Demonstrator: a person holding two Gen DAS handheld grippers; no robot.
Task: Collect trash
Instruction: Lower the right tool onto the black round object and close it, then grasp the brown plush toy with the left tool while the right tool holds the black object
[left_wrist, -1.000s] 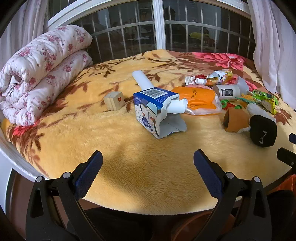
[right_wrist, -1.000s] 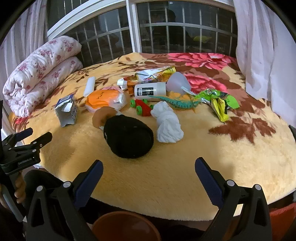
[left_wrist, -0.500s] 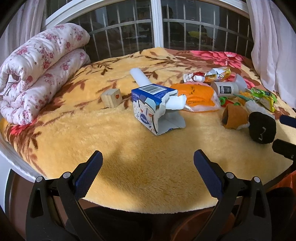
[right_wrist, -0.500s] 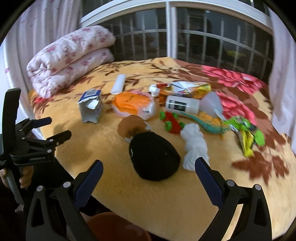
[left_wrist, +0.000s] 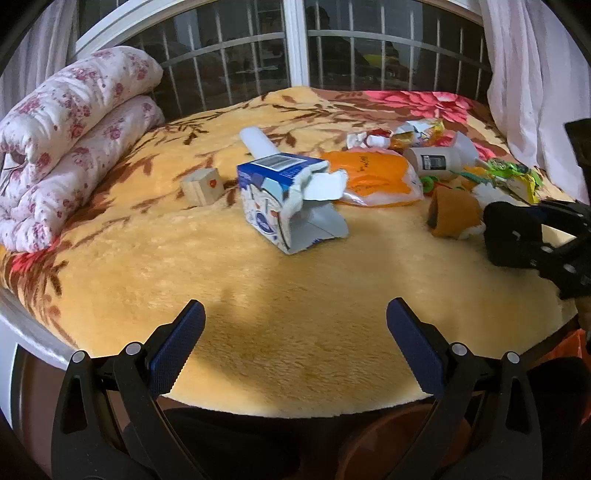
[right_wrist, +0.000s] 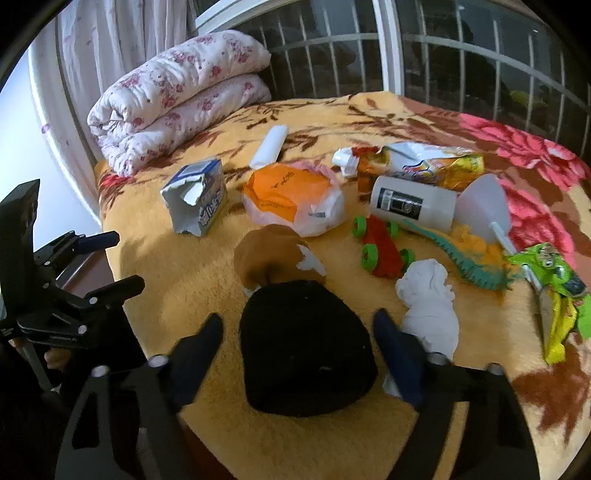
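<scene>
Moved my right gripper (right_wrist: 297, 338) in: jaws apart, now straddling the round black fabric lump (right_wrist: 306, 350) on the yellow plush floral blanket (right_wrist: 369, 424), no contact visible. White crumpled tissue wad (right_wrist: 428, 310) just right of it. Left gripper (left_wrist: 295, 343) apart, low over the blanket's near edge; torn blue-white carton (left_wrist: 284, 199) well ahead.

Left black two-finger gripper with blue pads (left_wrist: 295, 343) sits low at the near edge, jaws spread wide, nothing between them. Right black two-finger gripper with blue pads (right_wrist: 299, 350) is angled downward, jaws wide apart too, gripping nothing yet.
</scene>
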